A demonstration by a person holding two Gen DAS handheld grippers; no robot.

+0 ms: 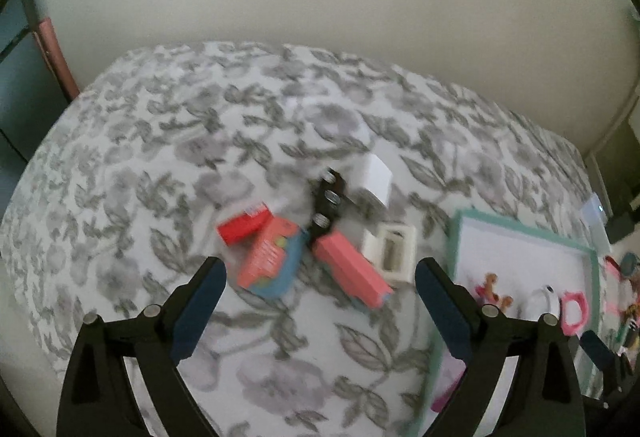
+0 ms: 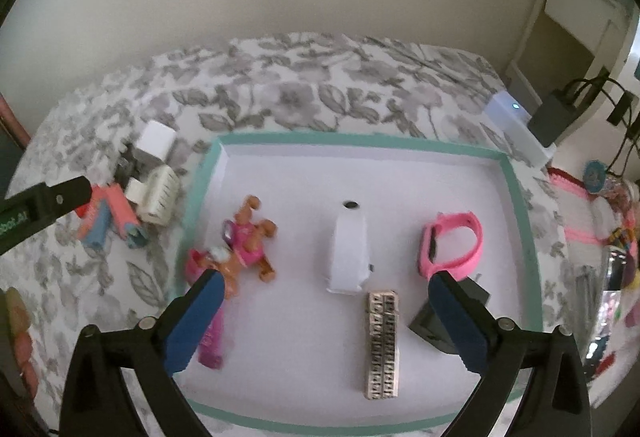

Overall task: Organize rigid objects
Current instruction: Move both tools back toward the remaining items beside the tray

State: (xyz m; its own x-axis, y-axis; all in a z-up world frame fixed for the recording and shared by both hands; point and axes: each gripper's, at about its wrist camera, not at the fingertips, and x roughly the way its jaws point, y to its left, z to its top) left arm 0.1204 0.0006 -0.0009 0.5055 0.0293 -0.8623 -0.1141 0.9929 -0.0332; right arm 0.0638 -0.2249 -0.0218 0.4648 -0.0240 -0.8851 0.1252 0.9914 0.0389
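Note:
On the floral bedspread lies a pile of small boxes: a red box (image 1: 243,227), a pink and blue box (image 1: 272,263), a long pink box (image 1: 350,268), a white frame-shaped box (image 1: 394,252), a white cube (image 1: 376,177) and a black strip with round studs (image 1: 327,203). My left gripper (image 1: 320,269) is open and empty just above and in front of the pile. My right gripper (image 2: 324,283) is open and empty over the teal-rimmed white tray (image 2: 360,139), which holds a dog figure (image 2: 248,241), a white object (image 2: 350,249), a pink band (image 2: 452,245), a studded strip (image 2: 382,343) and a black item (image 2: 432,321).
The left gripper shows at the left edge of the right wrist view (image 2: 44,203), over the pile (image 2: 132,193). A white device with a light (image 2: 516,125) and cables lie at the far right. A pink-trimmed container (image 2: 592,221) with clutter stands right of the tray. A wall runs behind the bed.

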